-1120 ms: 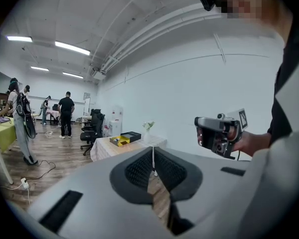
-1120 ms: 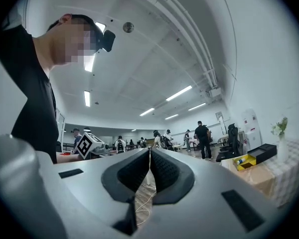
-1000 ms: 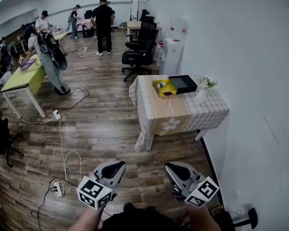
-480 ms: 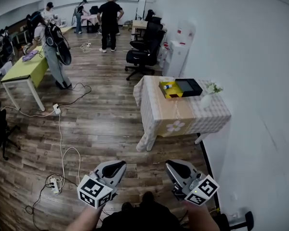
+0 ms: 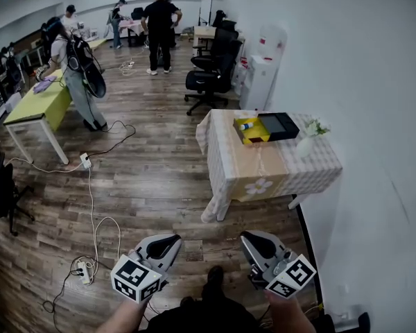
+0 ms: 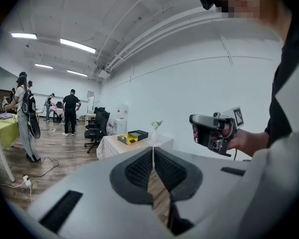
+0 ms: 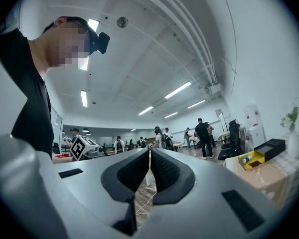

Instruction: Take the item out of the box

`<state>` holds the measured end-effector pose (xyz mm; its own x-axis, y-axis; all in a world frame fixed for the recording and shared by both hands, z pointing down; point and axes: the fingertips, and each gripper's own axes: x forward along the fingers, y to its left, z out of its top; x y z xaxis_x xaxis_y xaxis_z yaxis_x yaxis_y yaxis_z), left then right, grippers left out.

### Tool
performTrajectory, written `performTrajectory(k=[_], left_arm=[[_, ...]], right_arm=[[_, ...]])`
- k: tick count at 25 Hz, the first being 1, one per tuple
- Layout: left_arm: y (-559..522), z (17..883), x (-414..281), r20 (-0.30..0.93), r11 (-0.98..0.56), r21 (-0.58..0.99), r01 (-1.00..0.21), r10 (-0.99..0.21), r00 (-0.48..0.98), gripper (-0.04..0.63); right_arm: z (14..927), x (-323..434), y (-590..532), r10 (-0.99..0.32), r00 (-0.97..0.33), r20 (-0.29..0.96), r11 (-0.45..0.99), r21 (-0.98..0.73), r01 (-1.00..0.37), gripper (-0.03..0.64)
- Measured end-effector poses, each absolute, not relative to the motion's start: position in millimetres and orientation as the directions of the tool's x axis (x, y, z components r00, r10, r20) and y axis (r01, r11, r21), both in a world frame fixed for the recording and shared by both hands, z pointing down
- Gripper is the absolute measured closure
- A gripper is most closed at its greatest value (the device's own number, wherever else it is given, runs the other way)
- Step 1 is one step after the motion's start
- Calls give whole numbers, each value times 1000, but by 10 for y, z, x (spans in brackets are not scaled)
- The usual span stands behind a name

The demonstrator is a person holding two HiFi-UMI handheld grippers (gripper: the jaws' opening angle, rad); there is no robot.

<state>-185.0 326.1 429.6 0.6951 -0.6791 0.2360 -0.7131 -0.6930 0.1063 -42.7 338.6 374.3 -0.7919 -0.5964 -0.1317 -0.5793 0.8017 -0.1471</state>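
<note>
A yellow open box [image 5: 253, 130] sits on the cloth-covered table [image 5: 270, 168] far ahead by the right wall. A small white and blue item [image 5: 245, 125] lies in it, and a black lid [image 5: 279, 124] lies beside it. My left gripper [image 5: 170, 240] and right gripper [image 5: 249, 240] are held low near my body, well short of the table. Both are shut and hold nothing. The left gripper view shows its jaws [image 6: 153, 159] pressed together with the box [image 6: 127, 139] distant. In the right gripper view the jaws [image 7: 149, 159] meet too, and the box [image 7: 252, 159] is at the right.
A white vase with flowers [image 5: 308, 143] stands on the table's right side. Black office chairs [image 5: 211, 78] and a white cabinet [image 5: 258, 82] are behind the table. Cables and a power strip [image 5: 85, 269] lie on the wood floor at left. Several people stand around a green table [image 5: 38, 103].
The view has advanced across the floor, so the table and box now sit slightly lower and further right. Both grippers stay shut, in the same place before me.
</note>
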Motion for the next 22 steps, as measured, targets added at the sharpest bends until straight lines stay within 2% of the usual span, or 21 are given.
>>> performTrajectory(k=[14, 22], left_arm=[[1897, 4274, -1150, 296, -698, 90, -710, -662, 688, 575], [1414, 4169, -861, 299, -684, 59, -727, -682, 667, 574]], right_arm=[[3786, 249, 1981, -606, -777, -172, 795, -184, -578, 578], [3686, 629, 1598, -591, -777, -218, 807, -184, -562, 578]])
